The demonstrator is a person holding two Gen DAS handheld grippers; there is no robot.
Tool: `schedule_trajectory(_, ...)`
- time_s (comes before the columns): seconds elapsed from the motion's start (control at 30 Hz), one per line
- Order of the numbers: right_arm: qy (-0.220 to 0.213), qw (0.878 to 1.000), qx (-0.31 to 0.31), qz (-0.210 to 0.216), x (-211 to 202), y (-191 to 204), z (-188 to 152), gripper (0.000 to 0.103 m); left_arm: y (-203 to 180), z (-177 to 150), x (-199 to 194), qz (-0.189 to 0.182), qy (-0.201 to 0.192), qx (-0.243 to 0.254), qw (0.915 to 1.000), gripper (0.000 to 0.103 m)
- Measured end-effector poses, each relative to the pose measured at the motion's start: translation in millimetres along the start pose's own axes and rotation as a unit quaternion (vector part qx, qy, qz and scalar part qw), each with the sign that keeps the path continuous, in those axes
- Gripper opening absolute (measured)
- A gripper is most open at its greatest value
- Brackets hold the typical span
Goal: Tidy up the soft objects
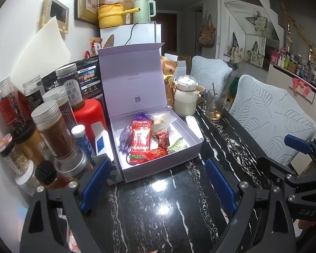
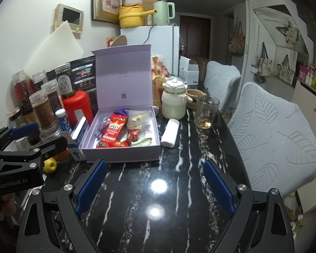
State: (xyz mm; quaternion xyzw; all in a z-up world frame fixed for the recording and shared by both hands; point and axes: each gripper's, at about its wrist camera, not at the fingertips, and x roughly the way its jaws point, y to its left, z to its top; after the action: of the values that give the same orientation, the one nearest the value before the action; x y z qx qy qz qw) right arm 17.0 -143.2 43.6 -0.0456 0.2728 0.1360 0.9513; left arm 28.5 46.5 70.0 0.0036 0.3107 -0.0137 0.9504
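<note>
The pale lilac cardboard gift box (image 1: 158, 143) sits on the black white-veined marble worktop (image 2: 158, 189) with its lid propped upright, presumably so soft packets can drop straight in; red snack sachets (image 1: 140, 141) already lie inside. A white folded tissue pack (image 2: 169, 132) lies just beside the box — likely next. Left gripper (image 1: 158, 186) and right gripper (image 2: 155, 186) both hover released, empty. Jars crowd the wall side; leaf-patterned chairs flank the other.

box (image 2: 124, 154): 1 | chairs (image 2: 273, 139): 2 | glass (image 2: 206, 113): 1 | hand-held grippers (image 2: 155, 187): 2
</note>
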Motion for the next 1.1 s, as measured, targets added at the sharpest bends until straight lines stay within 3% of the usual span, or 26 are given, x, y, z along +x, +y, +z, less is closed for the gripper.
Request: schedule_trajectory(1.1,0.006,1.000,0.011,0.011,6.6,-13.8,3.1,0.094,-2.0,0.2,16.5,-0.006,0.026,-0.012,0.9996,0.092)
